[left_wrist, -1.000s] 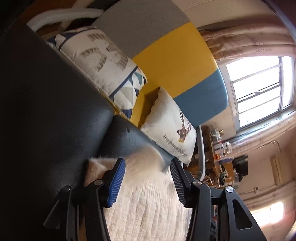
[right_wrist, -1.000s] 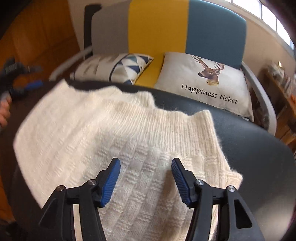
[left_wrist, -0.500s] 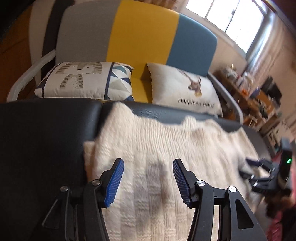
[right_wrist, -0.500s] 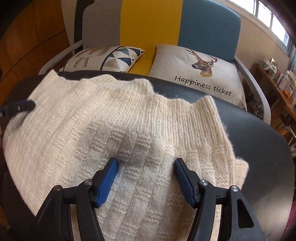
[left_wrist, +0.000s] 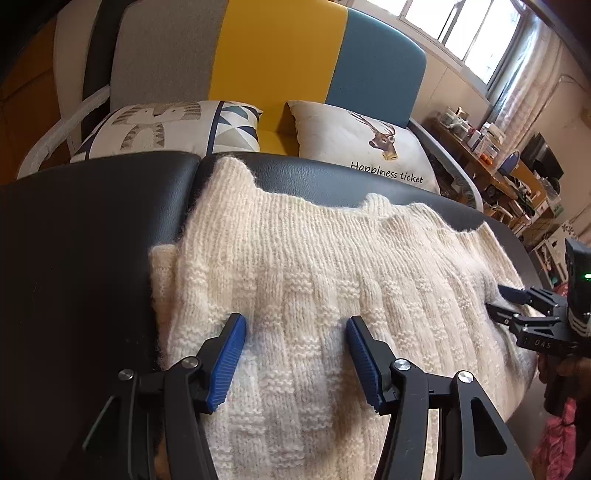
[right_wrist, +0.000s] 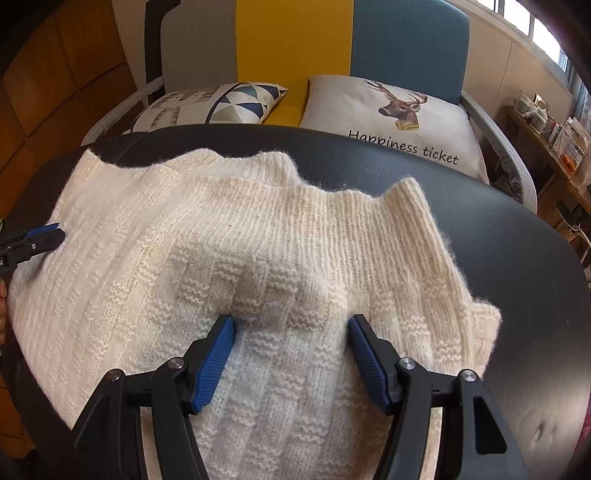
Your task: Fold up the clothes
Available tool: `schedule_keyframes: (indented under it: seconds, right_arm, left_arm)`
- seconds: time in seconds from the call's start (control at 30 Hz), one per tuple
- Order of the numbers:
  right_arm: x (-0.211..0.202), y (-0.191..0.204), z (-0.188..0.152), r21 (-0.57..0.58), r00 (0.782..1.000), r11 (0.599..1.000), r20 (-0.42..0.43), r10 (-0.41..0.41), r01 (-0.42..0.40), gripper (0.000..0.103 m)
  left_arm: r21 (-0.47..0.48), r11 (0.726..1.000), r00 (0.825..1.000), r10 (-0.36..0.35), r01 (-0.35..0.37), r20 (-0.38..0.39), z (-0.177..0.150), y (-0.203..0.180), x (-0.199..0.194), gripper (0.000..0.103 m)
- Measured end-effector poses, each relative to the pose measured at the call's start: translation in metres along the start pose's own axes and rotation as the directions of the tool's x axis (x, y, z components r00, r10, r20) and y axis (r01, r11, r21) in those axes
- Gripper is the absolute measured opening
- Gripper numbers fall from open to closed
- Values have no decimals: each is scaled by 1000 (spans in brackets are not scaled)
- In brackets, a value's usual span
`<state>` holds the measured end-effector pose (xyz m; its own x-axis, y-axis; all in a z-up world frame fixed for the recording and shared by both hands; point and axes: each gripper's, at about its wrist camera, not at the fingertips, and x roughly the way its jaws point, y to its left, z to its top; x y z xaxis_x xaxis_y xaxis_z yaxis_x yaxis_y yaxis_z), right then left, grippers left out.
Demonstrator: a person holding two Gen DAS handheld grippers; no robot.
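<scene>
Through the left wrist view I see my left tool (left_wrist: 295, 328) with its jaws standing apart over the cream knitted sweater (left_wrist: 314, 266); knit lies between the blue pads (left_wrist: 225, 362), but they do not squeeze it. The sweater is spread flat across a black padded surface (left_wrist: 81, 236), its ribbed edge on the far side, toward the sofa. A folded bit of knit sticks out at the sweater's left edge. At the right of this view my right tool (left_wrist: 517, 306) reaches in from the side onto the sweater, held by a hand (left_wrist: 565, 373). Beyond the black surface stands a sofa (left_wrist: 280, 55) in grey, yellow and blue, with a patterned cushion (left_wrist: 166, 125) and a deer cushion (left_wrist: 362, 144) lying on its seat. A cluttered shelf (left_wrist: 491, 162) sits at the right, under the window.

Through the right wrist view my right tool (right_wrist: 291, 325) is likewise parted, both tips resting on the sweater (right_wrist: 229, 236), where a small hump of knit rises between them without being pinched. My left tool (right_wrist: 33, 243) pokes in at the left edge, just at the sweater's border. The black surface (right_wrist: 517, 266) lies bare to the right of the garment, and the sofa (right_wrist: 295, 33) with its two cushions stands close behind.
</scene>
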<state>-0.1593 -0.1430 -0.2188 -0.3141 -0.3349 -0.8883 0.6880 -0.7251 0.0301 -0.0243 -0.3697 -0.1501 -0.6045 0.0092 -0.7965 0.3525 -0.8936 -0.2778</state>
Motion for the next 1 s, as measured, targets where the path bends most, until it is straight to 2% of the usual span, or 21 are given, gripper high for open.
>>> schedule_keyframes:
  seconds: [0.17,0.3,0.37,0.47,0.5,0.57,0.63,0.73,0.8,0.9,0.97,1.0]
  right_arm:
    - [-21,16,-36,4,999,1000,-39,8,-8,65]
    - [-47,15,-70,56,995,994,-32,95,-93,65]
    - [-73,0,-84,143,981,971,54,186,-192,64]
    - [-119,-33,-108,244,943,920,208,259,-307,65]
    - [-128,-45,-116,279,938,903,216,273,-327,65]
    - [-134,-70,-136,365,930,857,171,324,-365,65]
    - [-141,-85,-163,404,918,824,168,359,-396,65]
    - [-150,-100,-200,433,918,810,177,354,-396,65]
    - [-152,-108,-220,448,908,790,197,370,-419,65]
    - [-153,-113,-230,427,882,772,230,411,-471,65]
    - [-144,-115,-226,411,869,766,221,442,-494,65]
    - [-139,-118,-222,405,855,753,225,468,-519,65]
  left_arm:
    - [-24,999,1000,-26,25,-9,-38,-3,-25,58]
    - [-57,996,998,-65,65,-9,-75,-2,-51,58]
    - [-92,991,995,-95,95,3,-89,2,-67,58]
    - [-101,990,995,-96,99,38,-103,6,-92,58]
    - [-89,992,995,-86,90,51,-106,6,-99,58]
    - [-62,995,995,-73,77,62,-110,3,-109,59]
    - [-43,995,994,-84,88,71,-111,-2,-115,59]
    - [13,992,989,-126,125,73,-113,-24,-118,59]
    - [64,987,987,-150,146,65,-114,-46,-116,60]
    - [150,969,978,-205,198,30,-116,-86,-107,60]
    - [212,948,970,-243,238,-1,-116,-116,-99,60]
    - [247,935,966,-257,253,-19,-114,-134,-93,60]
